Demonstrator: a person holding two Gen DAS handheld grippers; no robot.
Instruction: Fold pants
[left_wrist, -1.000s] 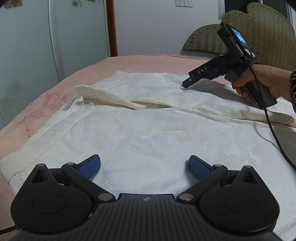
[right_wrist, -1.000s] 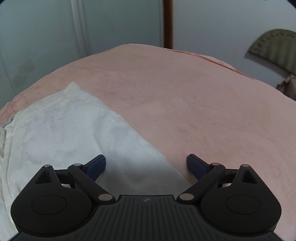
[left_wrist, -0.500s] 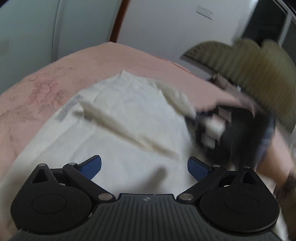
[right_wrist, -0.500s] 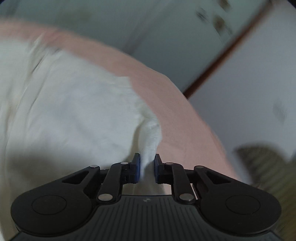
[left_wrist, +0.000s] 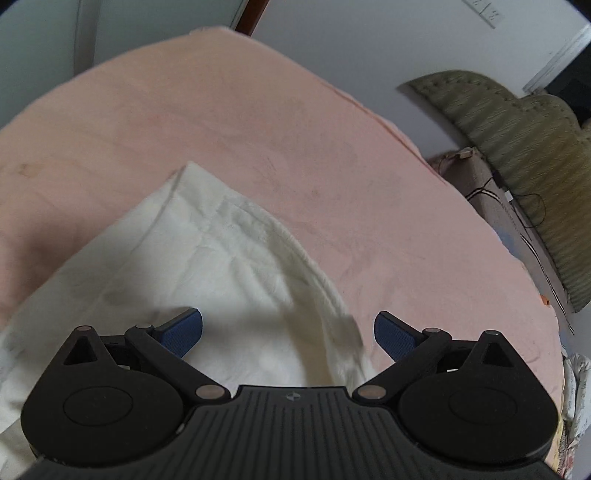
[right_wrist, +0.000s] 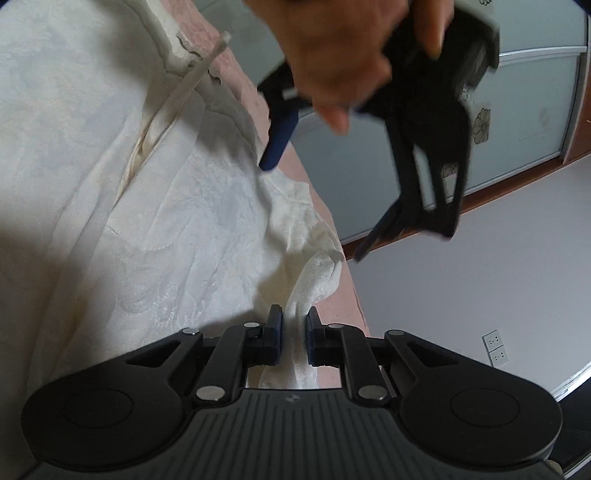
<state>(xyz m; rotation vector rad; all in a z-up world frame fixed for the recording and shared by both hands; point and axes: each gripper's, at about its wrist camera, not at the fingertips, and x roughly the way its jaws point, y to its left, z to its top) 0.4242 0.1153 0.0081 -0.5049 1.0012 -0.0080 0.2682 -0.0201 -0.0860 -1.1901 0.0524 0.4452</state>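
White patterned pants (left_wrist: 221, 258) lie spread on a pink bed (left_wrist: 332, 147). My left gripper (left_wrist: 288, 332) hovers open above one leg end, whose hemmed edge runs below and between its blue pads, apart from them. In the right wrist view the pants (right_wrist: 166, 221) fill the left side, and my right gripper (right_wrist: 293, 336) is shut on a bunched fold of their edge. A hand (right_wrist: 332, 55) holds the left gripper (right_wrist: 317, 199) open just above and beyond that pinched fold.
An olive padded headboard (left_wrist: 517, 147) and cables sit at the bed's right side. Frosted wardrobe doors (right_wrist: 517, 110) with a wooden base stand beyond the bed, and a wall socket (right_wrist: 495, 347) shows on the white wall. Bare pink sheet lies beyond the leg end.
My right gripper rolled, closed on the pants edge and holds it. My left gripper swung from the middle of the pants across to the leg end, staying open.
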